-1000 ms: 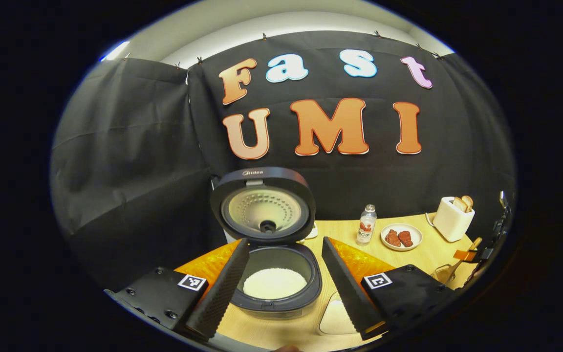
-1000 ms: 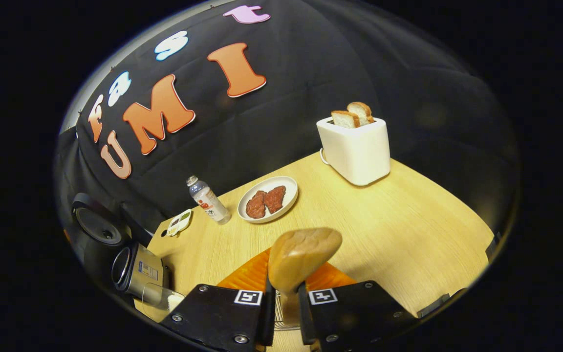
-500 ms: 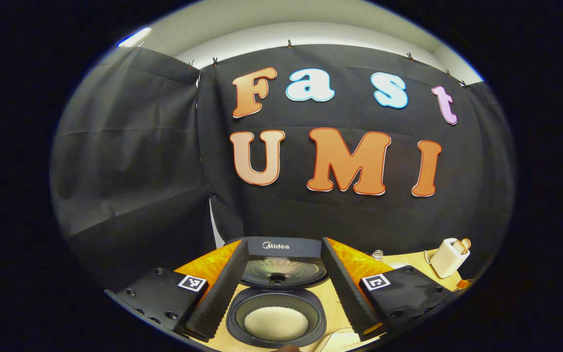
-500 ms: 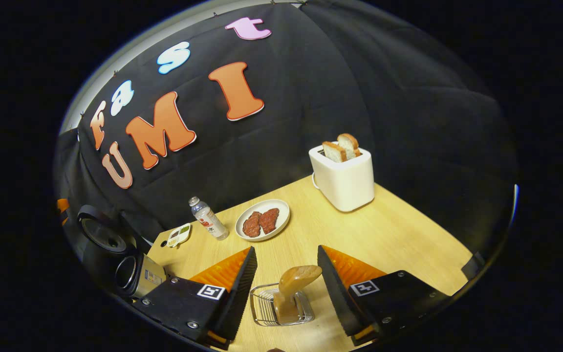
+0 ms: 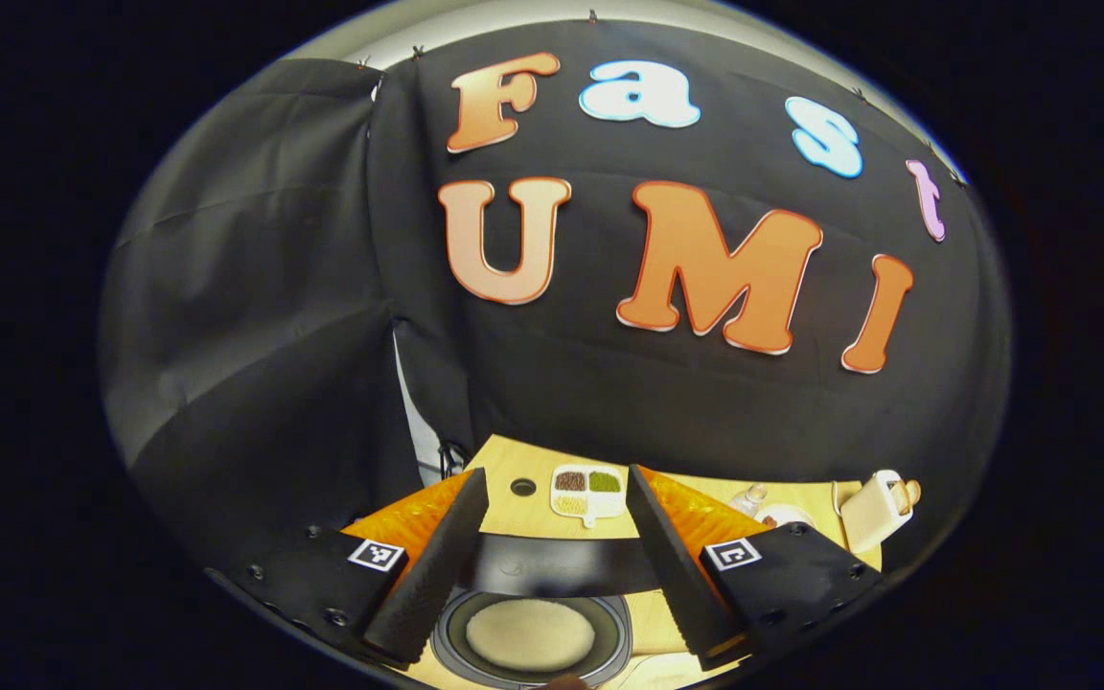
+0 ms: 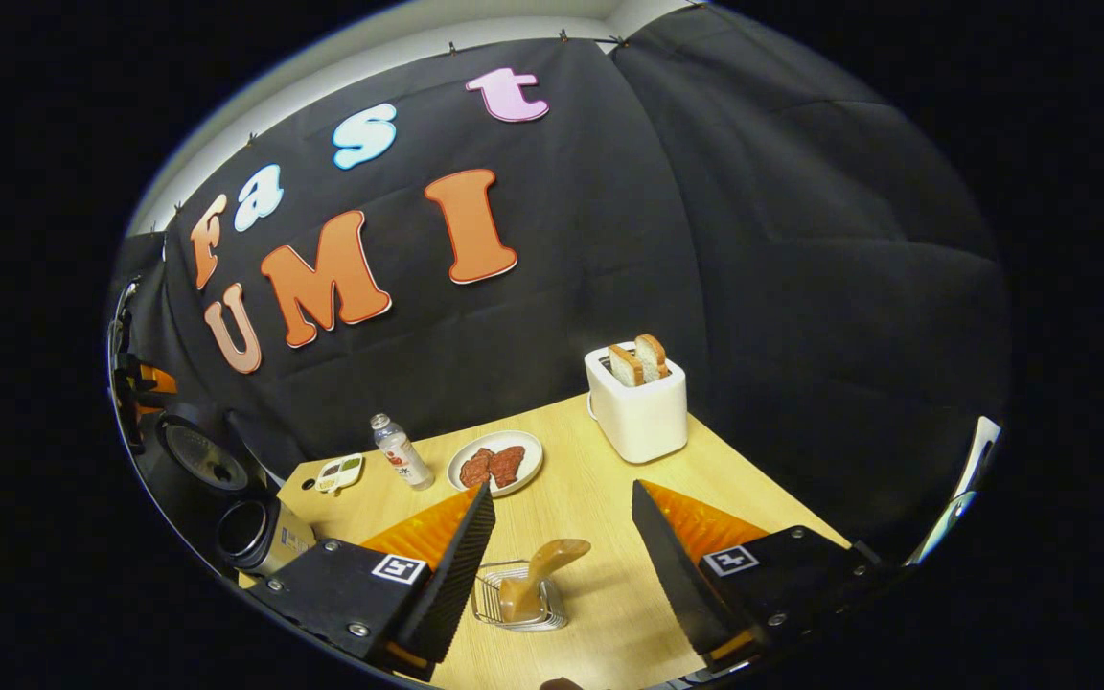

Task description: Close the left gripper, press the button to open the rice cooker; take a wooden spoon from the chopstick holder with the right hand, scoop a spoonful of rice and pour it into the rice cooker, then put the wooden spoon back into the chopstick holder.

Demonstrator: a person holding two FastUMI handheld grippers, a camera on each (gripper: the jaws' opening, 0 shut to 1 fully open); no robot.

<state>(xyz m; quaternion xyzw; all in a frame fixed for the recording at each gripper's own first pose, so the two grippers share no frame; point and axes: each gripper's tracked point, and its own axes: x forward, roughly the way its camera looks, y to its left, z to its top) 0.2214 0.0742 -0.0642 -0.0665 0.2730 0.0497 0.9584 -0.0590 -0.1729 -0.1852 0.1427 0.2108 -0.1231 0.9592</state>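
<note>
The rice cooker [image 5: 533, 632] lies straight below my left gripper [image 5: 556, 474], lid raised, with white rice in its dark pot. That gripper is open and holds nothing. In the right gripper view the wooden spoon [image 6: 544, 565] stands bowl-up in the wire chopstick holder [image 6: 514, 602] on the table. My right gripper [image 6: 563, 487] hangs open above and behind it, one finger on each side, touching nothing. The cooker [image 6: 255, 532] with its upright lid sits at the far left of that view.
On the wooden table [image 6: 600, 498] stand a white toaster [image 6: 636, 402] with two bread slices, a plate of meat [image 6: 494, 462], a small bottle [image 6: 399, 450] and a small divided dish [image 6: 339, 471]. The dish [image 5: 588, 482] and toaster [image 5: 873, 508] lie beyond the cooker.
My right gripper opened, let go of the spoon in the holder and drew back upward. My left gripper moved up and over the cooker, staying open.
</note>
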